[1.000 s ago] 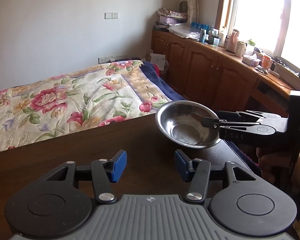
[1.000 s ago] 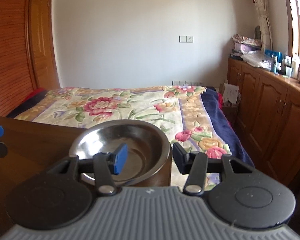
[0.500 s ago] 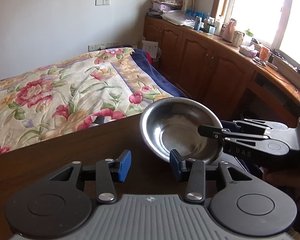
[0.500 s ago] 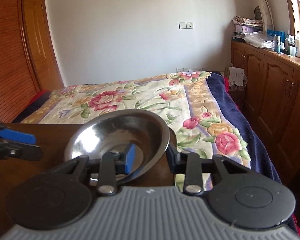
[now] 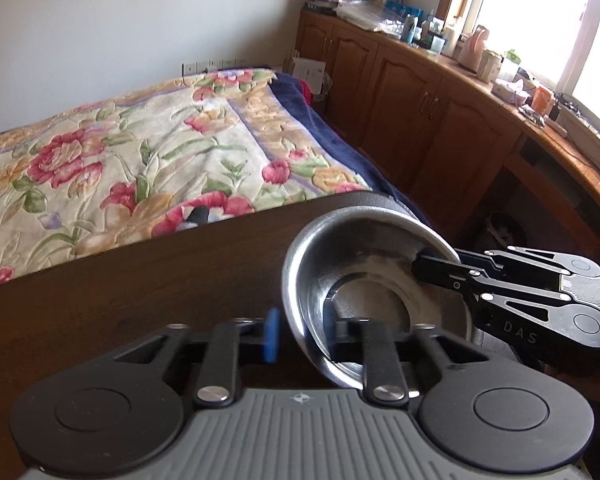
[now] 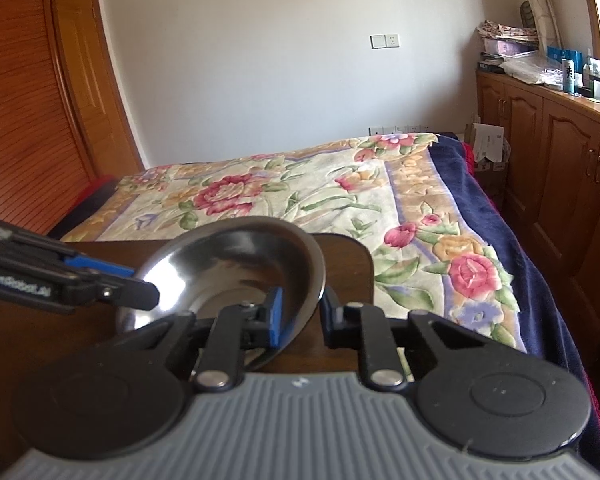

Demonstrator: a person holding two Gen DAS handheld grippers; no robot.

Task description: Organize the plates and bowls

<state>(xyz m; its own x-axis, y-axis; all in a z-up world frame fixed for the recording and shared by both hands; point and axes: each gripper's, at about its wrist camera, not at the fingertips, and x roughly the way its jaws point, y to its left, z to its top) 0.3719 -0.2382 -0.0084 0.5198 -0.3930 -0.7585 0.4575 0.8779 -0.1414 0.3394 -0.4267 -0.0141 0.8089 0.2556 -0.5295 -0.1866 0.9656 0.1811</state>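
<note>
The steel bowl (image 5: 376,276) sits tilted at lower right of the left wrist view, over the dark table (image 5: 120,280) near its far corner. The right gripper (image 6: 300,316) pinches the bowl's rim, one finger inside, one outside. The left gripper (image 5: 304,336) straddles the near rim too — spread, not yet clamped, I judge. Both are at the bowl; a handover looks likeliest.
</note>
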